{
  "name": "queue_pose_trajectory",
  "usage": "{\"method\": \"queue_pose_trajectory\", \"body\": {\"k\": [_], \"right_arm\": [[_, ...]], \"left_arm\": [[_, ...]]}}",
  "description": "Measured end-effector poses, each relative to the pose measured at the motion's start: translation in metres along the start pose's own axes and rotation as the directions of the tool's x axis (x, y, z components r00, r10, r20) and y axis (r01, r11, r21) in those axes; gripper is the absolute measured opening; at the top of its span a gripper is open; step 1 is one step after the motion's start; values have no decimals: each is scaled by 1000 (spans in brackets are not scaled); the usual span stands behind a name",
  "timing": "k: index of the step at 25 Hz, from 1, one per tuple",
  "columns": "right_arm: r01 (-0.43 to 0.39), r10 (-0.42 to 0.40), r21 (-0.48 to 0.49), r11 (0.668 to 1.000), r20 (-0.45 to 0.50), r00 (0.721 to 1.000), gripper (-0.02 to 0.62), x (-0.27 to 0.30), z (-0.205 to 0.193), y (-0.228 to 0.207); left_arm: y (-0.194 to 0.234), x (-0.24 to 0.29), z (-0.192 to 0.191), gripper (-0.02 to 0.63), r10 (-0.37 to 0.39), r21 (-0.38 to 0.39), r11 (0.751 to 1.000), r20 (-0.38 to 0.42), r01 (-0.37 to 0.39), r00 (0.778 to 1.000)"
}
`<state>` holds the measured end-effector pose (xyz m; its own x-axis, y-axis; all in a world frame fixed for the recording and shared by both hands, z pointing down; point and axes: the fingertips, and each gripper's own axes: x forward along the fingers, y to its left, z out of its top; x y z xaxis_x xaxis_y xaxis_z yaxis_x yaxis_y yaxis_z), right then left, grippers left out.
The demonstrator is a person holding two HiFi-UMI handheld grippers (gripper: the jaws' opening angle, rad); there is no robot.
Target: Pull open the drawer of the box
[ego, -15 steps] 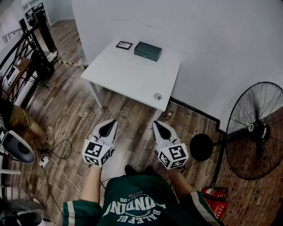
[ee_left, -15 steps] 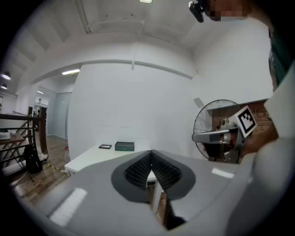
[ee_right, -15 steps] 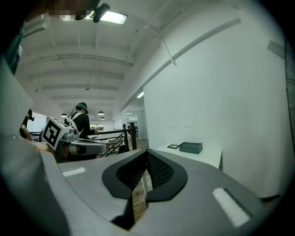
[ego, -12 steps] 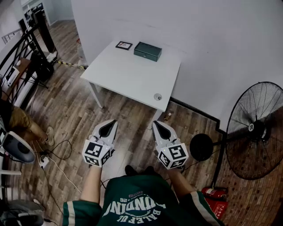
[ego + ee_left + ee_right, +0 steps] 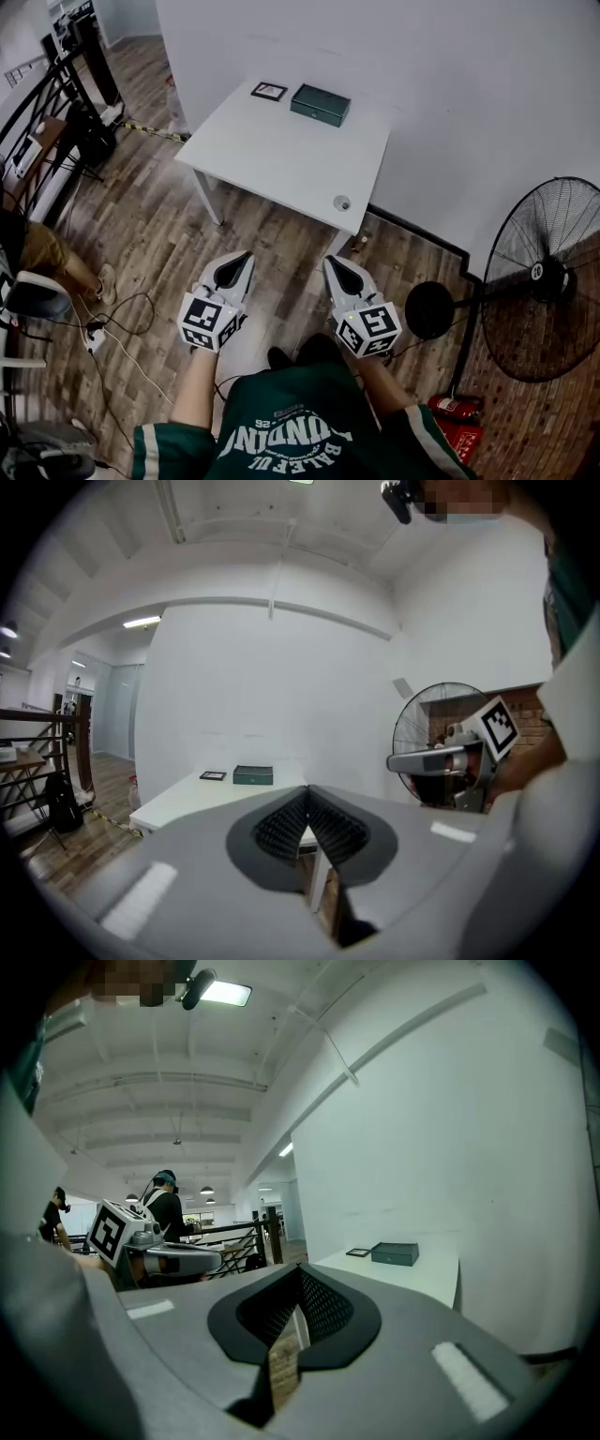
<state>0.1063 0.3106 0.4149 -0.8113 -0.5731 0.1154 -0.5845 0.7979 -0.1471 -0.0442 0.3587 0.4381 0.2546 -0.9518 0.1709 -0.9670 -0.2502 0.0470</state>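
The dark green box [image 5: 320,104] lies at the far side of the white table [image 5: 281,159], close to the wall; its drawer looks closed. The same box [image 5: 252,775] shows small in the left gripper view and, as the box [image 5: 395,1253], in the right gripper view. My left gripper [image 5: 233,270] and right gripper [image 5: 337,276] are held side by side over the wooden floor, well short of the table. Both are shut with nothing between the jaws.
A small black frame [image 5: 269,91] lies left of the box, and a small round object [image 5: 342,202] sits near the table's front right corner. A standing fan [image 5: 544,281] is at the right, a chair [image 5: 36,302] and floor cables at the left.
The view has shifted slightly, so the table and box sit a little lower and further right in frame. Both grippers remain shut in the same pose.
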Motion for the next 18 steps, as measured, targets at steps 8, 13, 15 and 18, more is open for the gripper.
{"method": "queue_pose_trajectory", "body": {"k": [8,13,15,18], "right_arm": [[8,-7,48,999,-15,1000,0,16,-6,-15],[-17,18,67,998,-18,1000,0,42,-11,-31],[-17,18,74,997,-20,1000,0,56,-12,-41],[-15,17,74,997,-20,1000,0,84,-10,-61]], "left_arm": [[16,19,-4,52,-12,-13,1000,-13,12,1000],[30,46,-7,52,-16,-10,1000,-24,16,1000],[37,60,-8,52,-22,-4,1000,-32,21,999],[53,87,-5,52,-22,8,1000,-40,23,999]]}}
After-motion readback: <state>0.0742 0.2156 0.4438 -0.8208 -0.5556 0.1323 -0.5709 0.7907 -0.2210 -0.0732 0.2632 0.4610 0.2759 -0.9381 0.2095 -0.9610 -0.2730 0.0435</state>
